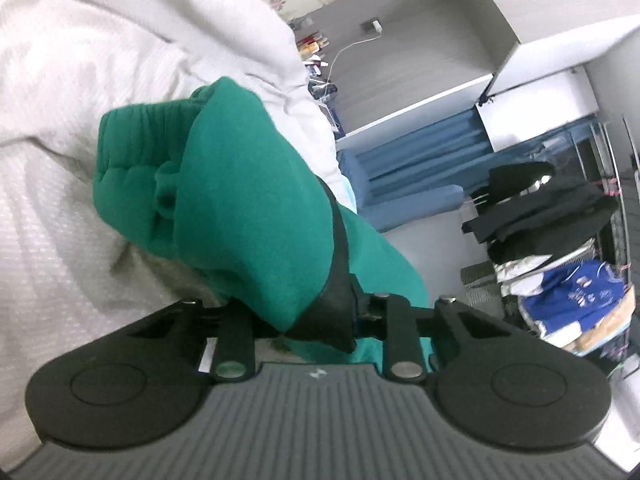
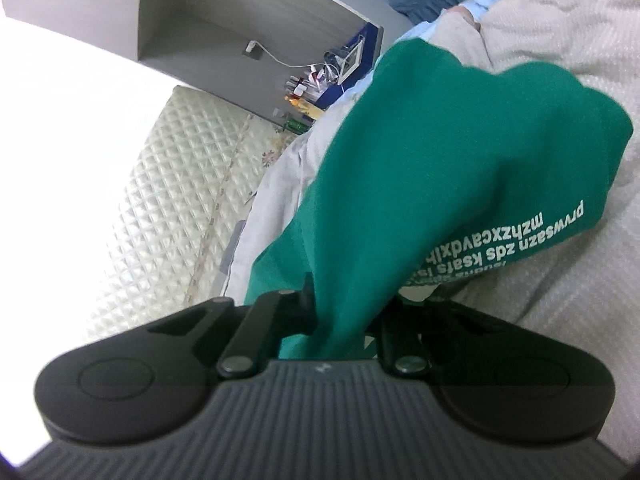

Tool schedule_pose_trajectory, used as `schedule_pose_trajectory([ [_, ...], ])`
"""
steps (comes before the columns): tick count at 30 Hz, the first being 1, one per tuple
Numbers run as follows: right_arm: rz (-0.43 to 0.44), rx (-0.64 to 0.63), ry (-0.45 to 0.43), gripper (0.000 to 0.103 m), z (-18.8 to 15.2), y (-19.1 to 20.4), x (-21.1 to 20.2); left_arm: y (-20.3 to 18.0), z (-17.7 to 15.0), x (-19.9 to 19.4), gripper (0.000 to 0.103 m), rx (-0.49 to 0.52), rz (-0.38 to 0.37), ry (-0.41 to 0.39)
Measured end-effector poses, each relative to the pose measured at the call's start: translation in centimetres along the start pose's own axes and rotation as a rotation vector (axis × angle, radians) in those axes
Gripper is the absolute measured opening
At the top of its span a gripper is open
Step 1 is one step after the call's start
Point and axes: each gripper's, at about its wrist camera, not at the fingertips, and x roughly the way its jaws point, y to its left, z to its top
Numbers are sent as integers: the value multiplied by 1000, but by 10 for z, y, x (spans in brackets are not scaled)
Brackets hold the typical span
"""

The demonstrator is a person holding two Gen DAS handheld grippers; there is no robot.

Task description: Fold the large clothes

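Note:
A green sweatshirt (image 1: 248, 184) with a ribbed cuff (image 1: 132, 148) hangs bunched over the white bed cover (image 1: 60, 240). My left gripper (image 1: 288, 216) is shut on a thick fold of it. One black finger (image 1: 340, 264) shows along the cloth's right side, and the other is buried under the fabric. In the right wrist view the same green sweatshirt (image 2: 460, 152), with white printed lettering (image 2: 520, 244), drapes out of my right gripper (image 2: 344, 292), which is shut on a gathered edge. Cloth hides both of its fingertips.
The quilted white bedding (image 2: 580, 280) lies under the garment. A padded headboard (image 2: 168, 200) and a cluttered bedside shelf (image 2: 316, 80) stand beyond. Blue curtains (image 1: 420, 152) and a rack of dark and blue clothes (image 1: 552, 240) are off the bed's side.

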Motion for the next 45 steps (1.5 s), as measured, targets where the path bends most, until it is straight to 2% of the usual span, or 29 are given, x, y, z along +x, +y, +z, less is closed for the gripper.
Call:
schedule_pose_trajectory([
  [7, -35, -26, 36, 12, -31, 6, -32, -3, -36, -56, 26, 22, 49, 5],
  [11, -33, -16, 37, 12, -41, 6, -41, -1, -54, -76, 27, 21, 47, -1],
  [15, -40, -10, 34, 15, -28, 17, -31, -8, -41, -72, 35, 26, 35, 16],
  [17, -35, -11, 34, 22, -17, 27, -20, -13, -27, -66, 43, 6, 25, 21],
  [18, -26, -14, 35, 26, -13, 32, -15, -15, -19, -63, 50, 7, 16, 25],
  [19, -10, -19, 36, 36, -7, 36, -9, -17, -12, -58, 53, 14, 3, 28],
  [20, 2, -18, 33, 45, -1, 40, -3, -19, -3, -52, 54, 16, -2, 25],
  [21, 16, -20, 30, 49, 5, 45, 1, -22, 4, -47, 54, 11, -2, 20],
  [23, 40, -46, 30, 66, 16, 55, 15, -28, 18, -35, 57, 26, -1, 14],
  [27, 37, -68, 40, 67, 37, 61, 50, -38, 46, -7, 65, 70, -17, -7],
  [31, 0, -118, 43, 67, 56, 60, 85, -41, 71, 25, 66, 152, -9, -34],
  [35, -51, -167, 24, 65, 74, 55, 117, -42, 92, 61, 66, 271, 52, -75],
  [38, -96, -250, 10, 64, 85, 48, 140, -37, 104, 85, 66, 377, 108, -130],
  [41, -136, -350, 0, 63, 91, 40, 158, -28, 111, 106, 66, 441, 150, -169],
  [45, -188, -488, 4, 63, 93, 33, 181, -16, 116, 138, 66, 524, 208, -158],
])
